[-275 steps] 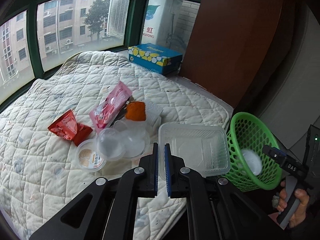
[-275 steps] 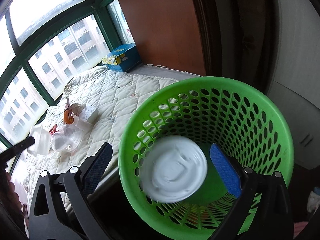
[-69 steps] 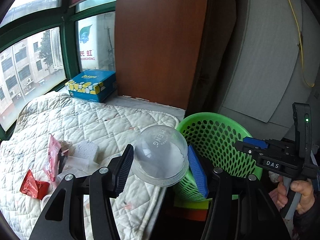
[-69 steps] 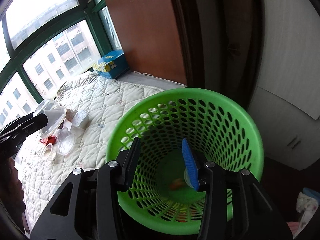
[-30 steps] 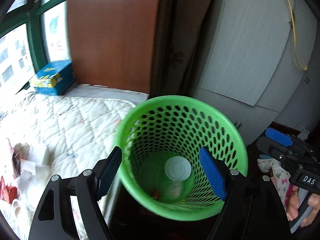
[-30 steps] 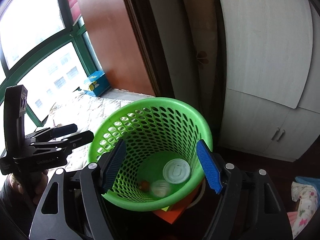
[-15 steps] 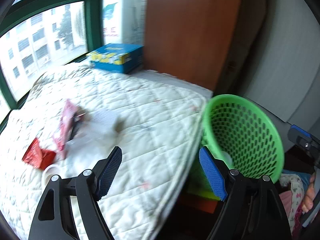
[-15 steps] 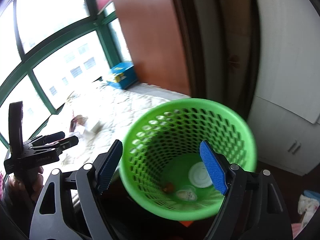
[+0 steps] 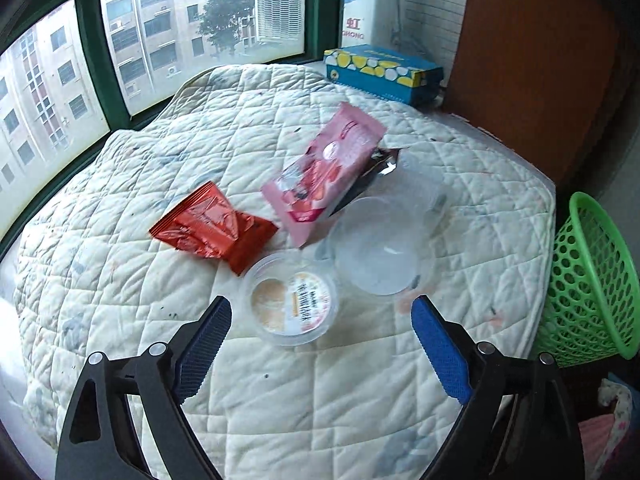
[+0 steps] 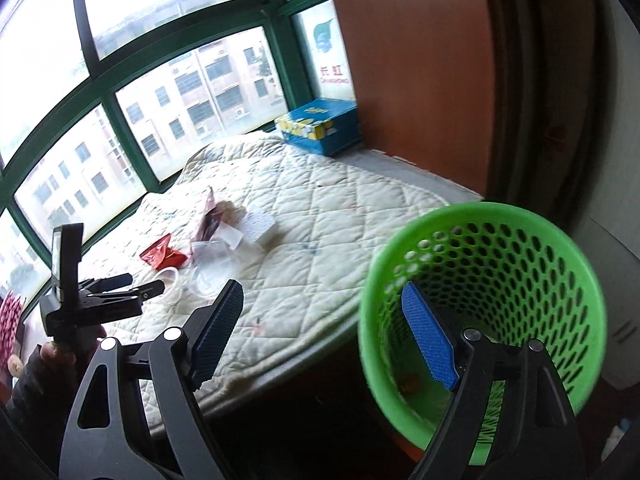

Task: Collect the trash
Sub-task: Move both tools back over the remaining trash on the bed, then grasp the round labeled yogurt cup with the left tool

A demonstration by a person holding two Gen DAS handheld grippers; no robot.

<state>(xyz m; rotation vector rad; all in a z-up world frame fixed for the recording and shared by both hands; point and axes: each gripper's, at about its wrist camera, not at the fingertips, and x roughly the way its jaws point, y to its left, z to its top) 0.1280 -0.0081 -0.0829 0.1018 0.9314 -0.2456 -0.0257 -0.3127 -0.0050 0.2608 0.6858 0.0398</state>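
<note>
With jaws just opened wide & empty, the left gripper (image 9: 318, 320) is best lowered squarely astride the labelled round tub (image 9: 291, 298), probably lidded, w/ the green basket (image 10: 516, 240) kept steady between the right gripper (image 10: 320, 332)'s wide, empty jaws.

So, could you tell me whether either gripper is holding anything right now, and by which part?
Nothing is held: the left gripper and right gripper both stand open and empty.

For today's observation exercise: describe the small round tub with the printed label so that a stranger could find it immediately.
Start at the white quilted mat under the window. Near its front edge lies a cluster of trash; the small round tub is its nearest piece, just below the red wrapper. Unlike the clear cup beside it, it has a beige, labelled inside.
</note>
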